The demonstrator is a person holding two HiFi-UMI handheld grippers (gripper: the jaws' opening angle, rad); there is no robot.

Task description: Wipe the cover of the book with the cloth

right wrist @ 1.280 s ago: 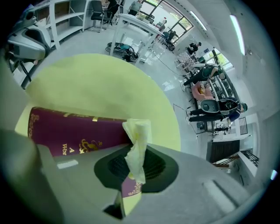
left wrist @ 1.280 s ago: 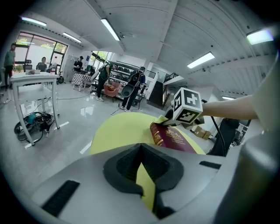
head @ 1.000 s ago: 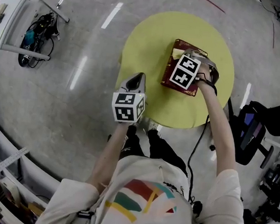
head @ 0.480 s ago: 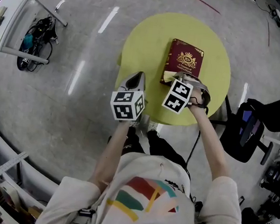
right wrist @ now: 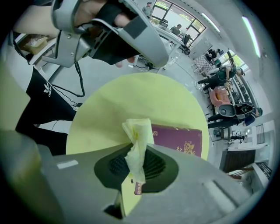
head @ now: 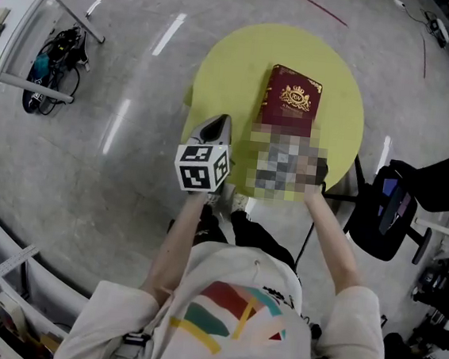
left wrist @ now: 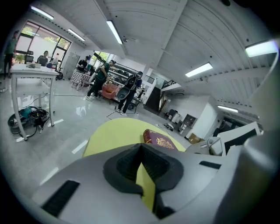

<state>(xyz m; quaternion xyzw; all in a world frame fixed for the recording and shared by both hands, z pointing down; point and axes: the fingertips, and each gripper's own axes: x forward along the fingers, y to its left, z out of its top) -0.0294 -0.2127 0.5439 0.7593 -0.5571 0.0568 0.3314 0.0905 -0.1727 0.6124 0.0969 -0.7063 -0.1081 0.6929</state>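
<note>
A dark red book [head: 292,101] with a gold crest lies flat on the round yellow table [head: 236,64], toward its far right. It also shows as the book [right wrist: 180,140] past my right jaws and the book [left wrist: 161,141] ahead of my left jaws. My right gripper [right wrist: 136,162] is shut on a crumpled pale yellow cloth [right wrist: 138,139], held over the table's near edge, just short of the book. A mosaic patch hides this gripper in the head view. My left gripper [head: 220,122] is shut and empty, hovering at the table's near left edge.
A white table [head: 9,25] stands at the far left with a bundle of cables [head: 51,69] under it. A black chair [head: 402,197] is to the right of the yellow table. People [left wrist: 103,78] stand far off in the room.
My right gripper slid with the cloth off the book's cover toward the person, down to the table's near edge. The whole cover now shows. The left gripper stayed put.
</note>
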